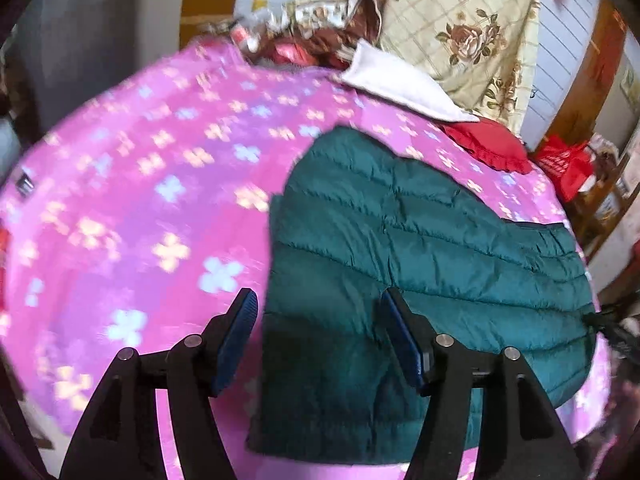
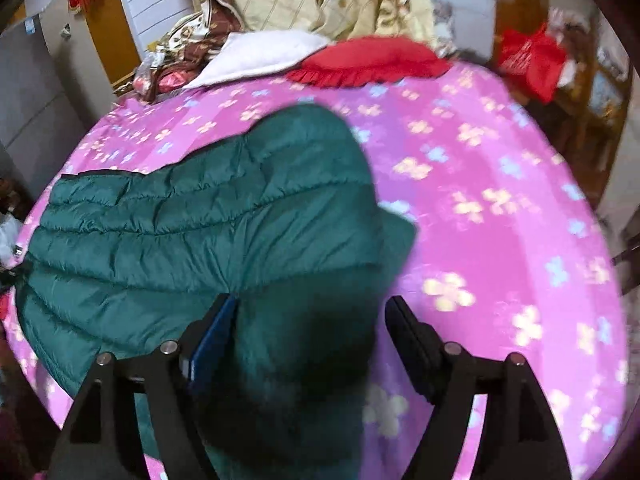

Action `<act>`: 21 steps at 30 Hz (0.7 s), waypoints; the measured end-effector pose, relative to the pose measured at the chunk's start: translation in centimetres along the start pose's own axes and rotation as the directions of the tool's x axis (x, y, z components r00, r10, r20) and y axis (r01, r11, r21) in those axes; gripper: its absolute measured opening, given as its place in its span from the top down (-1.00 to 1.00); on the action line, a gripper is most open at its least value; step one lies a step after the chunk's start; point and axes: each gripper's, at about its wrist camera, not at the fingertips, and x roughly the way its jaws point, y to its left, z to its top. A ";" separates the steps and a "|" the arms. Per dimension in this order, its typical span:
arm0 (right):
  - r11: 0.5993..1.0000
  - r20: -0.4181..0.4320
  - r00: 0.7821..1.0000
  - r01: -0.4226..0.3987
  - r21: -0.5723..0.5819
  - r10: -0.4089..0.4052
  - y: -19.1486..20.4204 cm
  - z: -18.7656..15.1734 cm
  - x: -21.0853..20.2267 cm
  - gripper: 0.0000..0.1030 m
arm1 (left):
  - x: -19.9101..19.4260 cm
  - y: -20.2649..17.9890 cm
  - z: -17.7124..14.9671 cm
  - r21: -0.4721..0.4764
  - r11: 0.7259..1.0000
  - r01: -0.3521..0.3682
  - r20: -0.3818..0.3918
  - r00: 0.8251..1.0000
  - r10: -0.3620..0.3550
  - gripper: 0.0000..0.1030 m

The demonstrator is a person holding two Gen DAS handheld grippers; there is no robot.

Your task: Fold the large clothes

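- Two claws, jaws apart, nothing clamped.
- Left claw (image 1: 318, 308): green puffer jacket (image 1: 432, 240) lies below, extending right and far.
- Right claw (image 2: 310, 312): jacket below, extending left on the bed (image 2: 500, 200).

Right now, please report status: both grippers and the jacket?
Left gripper open, empty. Right gripper open, empty. Jacket lying on blanket. Nothing in the way.

black left gripper (image 1: 318, 312), blue pads (image 1: 240, 332), silver screws, black right gripper (image 2: 312, 316)
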 end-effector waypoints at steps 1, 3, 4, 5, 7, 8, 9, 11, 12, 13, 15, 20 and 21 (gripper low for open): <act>1.000 0.015 1.000 0.018 -0.008 -0.018 0.2 -0.2 -0.9 -0.55 | -0.8 -0.4 -0.1 0.022 0.999 -0.028 0.022 0.999 0.028 0.12; 0.999 0.062 0.997 0.042 -0.009 -0.042 0.9 -0.6 -3.3 -0.59 | -1.9 -1.3 -0.6 0.066 0.995 -0.074 0.054 0.996 0.071 0.12; 0.999 0.075 0.996 0.040 -0.003 -0.040 1.2 -0.8 -4.2 -0.68 | -2.1 -1.6 -0.8 0.075 0.993 -0.087 0.064 0.995 0.083 0.12; 1.000 0.098 0.995 0.023 0.008 -0.024 1.6 -1.0 -5.2 -0.73 | -2.5 -2.1 -1.1 0.081 0.992 -0.100 0.078 0.993 0.094 0.12; 1.000 0.135 0.991 -0.007 0.027 0.003 2.5 -1.4 -6.8 -0.79 | -3.0 -3.0 -1.6 0.084 0.991 -0.102 0.099 0.991 0.094 0.12; 0.999 0.146 0.989 -0.014 0.034 0.009 2.8 -1.6 -7.2 -0.80 | -3.2 -3.4 -1.9 0.082 0.992 -0.099 0.105 0.990 0.090 0.12; 0.999 0.159 0.987 -0.023 0.041 0.017 3.5 -1.9 -7.8 -0.81 | -3.4 -3.9 -2.1 0.079 0.992 -0.098 0.110 0.990 0.090 0.12; 0.998 0.175 0.984 -0.045 0.052 0.035 4.7 -2.3 -8.3 -0.82 | -3.6 -4.9 -2.4 0.076 0.992 -0.098 0.123 0.989 0.088 0.12; 0.997 0.180 0.983 -0.054 0.058 0.043 5.3 -2.6 -8.5 -0.82 | -3.7 -5.3 -2.6 0.078 0.992 -0.098 0.128 0.988 0.088 0.12; 0.996 0.186 0.981 -0.063 0.064 0.050 5.9 -3.0 -8.6 -0.82 | -3.8 -5.6 -2.7 0.081 0.992 -0.101 0.131 0.987 0.090 0.12; 0.996 0.189 0.981 -0.056 0.065 0.043 7.0 -3.4 -8.3 -0.82 | -4.0 -6.4 -3.1 0.084 0.991 -0.106 0.139 0.986 0.094 0.12; 0.999 0.204 0.979 -0.035 0.037 0.027 9.7 -4.5 -8.1 -0.83 | -4.0 -8.2 -3.9 0.118 0.981 -0.156 0.151 0.979 0.138 0.12; 0.999 0.201 0.979 -0.033 0.033 0.026 10.1 -4.7 -8.0 -0.86 | -4.0 -8.4 -4.1 0.121 0.981 -0.153 0.149 0.980 0.135 0.12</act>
